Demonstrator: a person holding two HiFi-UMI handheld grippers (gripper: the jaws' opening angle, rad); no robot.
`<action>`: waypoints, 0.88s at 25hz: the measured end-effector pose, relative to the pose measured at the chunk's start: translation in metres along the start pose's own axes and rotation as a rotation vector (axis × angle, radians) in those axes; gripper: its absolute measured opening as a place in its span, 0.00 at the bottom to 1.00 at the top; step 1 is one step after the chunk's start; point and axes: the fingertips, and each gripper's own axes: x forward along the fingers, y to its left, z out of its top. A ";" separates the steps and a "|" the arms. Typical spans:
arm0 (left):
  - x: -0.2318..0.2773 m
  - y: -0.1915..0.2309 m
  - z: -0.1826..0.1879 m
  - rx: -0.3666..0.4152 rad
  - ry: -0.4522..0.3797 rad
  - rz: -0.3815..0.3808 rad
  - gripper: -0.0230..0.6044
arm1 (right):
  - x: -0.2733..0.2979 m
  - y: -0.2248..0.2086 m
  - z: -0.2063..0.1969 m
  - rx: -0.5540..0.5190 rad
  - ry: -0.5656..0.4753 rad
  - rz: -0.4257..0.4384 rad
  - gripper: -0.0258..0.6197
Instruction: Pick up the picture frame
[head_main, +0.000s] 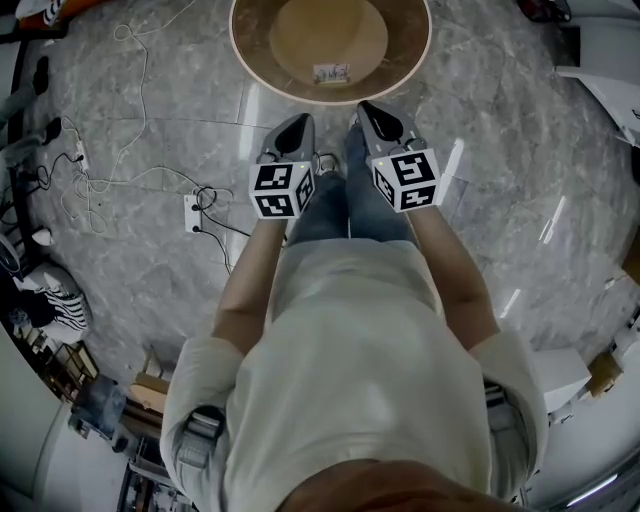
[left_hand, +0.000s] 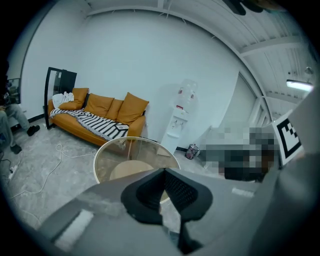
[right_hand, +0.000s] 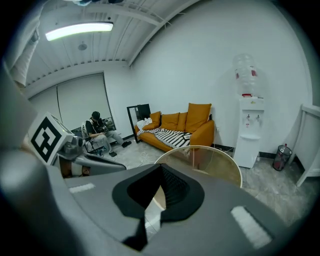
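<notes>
White cables and a power strip sprawl at the left of the head view, clear of the tongs. At top centre a round glass table bears a small upright thing, probably the picture frame. It lies just above the left gripper and right gripper, both pressed together and empty.

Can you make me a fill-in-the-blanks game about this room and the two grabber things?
1. The picture frame sits on a glass table whose top is ____ in shape.
2. The sofa by the wall is ____ in colour.
3. The blanket on the sofa is black and white with a pattern of ____.
4. The jaws of the left gripper and the right gripper are both ____.

Missing words: round; orange; stripes; shut
</notes>
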 end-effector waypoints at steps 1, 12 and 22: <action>0.007 0.004 -0.004 -0.007 0.008 0.007 0.04 | 0.006 -0.005 -0.005 0.010 0.008 0.002 0.04; 0.103 0.048 -0.043 -0.031 0.070 0.074 0.04 | 0.088 -0.068 -0.065 0.022 0.116 0.012 0.04; 0.166 0.078 -0.096 0.017 0.173 0.078 0.15 | 0.145 -0.091 -0.132 0.041 0.233 0.059 0.14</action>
